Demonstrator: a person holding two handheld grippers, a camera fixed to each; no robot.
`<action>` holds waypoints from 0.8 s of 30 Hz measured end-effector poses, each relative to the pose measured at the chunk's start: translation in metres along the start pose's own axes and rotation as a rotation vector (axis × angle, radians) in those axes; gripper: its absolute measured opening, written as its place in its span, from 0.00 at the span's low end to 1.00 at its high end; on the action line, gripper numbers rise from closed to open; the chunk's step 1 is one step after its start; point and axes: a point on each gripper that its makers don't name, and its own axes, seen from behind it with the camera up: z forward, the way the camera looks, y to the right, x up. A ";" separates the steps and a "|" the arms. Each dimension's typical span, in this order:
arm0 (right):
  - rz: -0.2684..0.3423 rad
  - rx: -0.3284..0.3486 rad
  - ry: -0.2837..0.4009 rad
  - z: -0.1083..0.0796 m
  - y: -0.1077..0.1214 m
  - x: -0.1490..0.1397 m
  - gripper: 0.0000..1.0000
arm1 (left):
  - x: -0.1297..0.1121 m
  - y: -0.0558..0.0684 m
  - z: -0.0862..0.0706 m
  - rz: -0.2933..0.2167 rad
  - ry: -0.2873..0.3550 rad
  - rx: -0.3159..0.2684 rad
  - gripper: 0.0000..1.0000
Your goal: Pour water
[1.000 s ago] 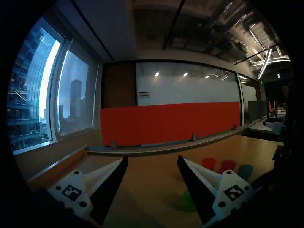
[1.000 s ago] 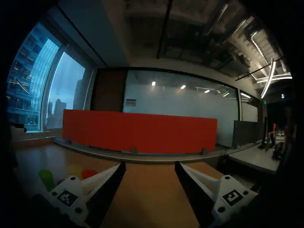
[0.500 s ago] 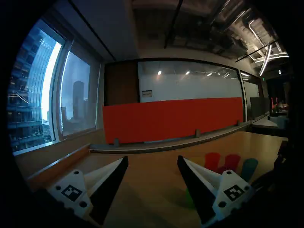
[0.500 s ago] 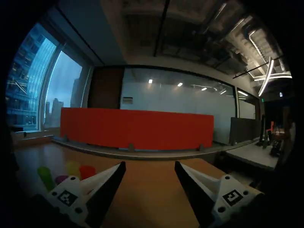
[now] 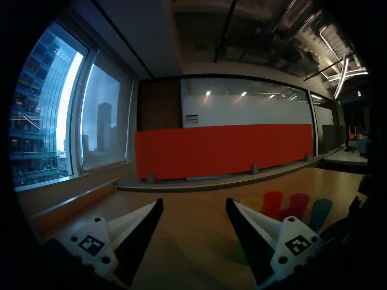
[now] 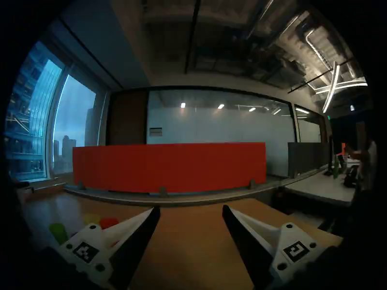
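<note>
Several coloured cups stand on a wooden table [image 5: 193, 227]. In the left gripper view an orange-red cup [image 5: 272, 203], a red cup [image 5: 297, 205] and a teal cup [image 5: 319, 212] sit to the right beyond my left gripper [image 5: 193, 212], which is open and holds nothing; a green cup [image 5: 240, 251] is partly hidden by its right finger. In the right gripper view a green cup [image 6: 59, 232], a yellow cup [image 6: 90, 218] and a red cup [image 6: 108, 223] sit low at the left, beside my open, empty right gripper [image 6: 190, 217].
A long orange-red divider panel [image 5: 222, 150] runs along the table's far edge [image 6: 169, 166]. Large windows [image 5: 53, 125] lie to the left. Another desk with dark objects [image 6: 334, 186] stands at the right.
Both views have swung a little: the cups have drifted right in the left gripper view, and lower and more behind the finger in the right gripper view. Both grippers stay open.
</note>
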 end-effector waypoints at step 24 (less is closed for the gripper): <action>-0.045 -0.007 0.010 0.002 -0.011 0.007 0.99 | -0.048 -0.010 0.011 -0.049 -0.017 0.017 0.96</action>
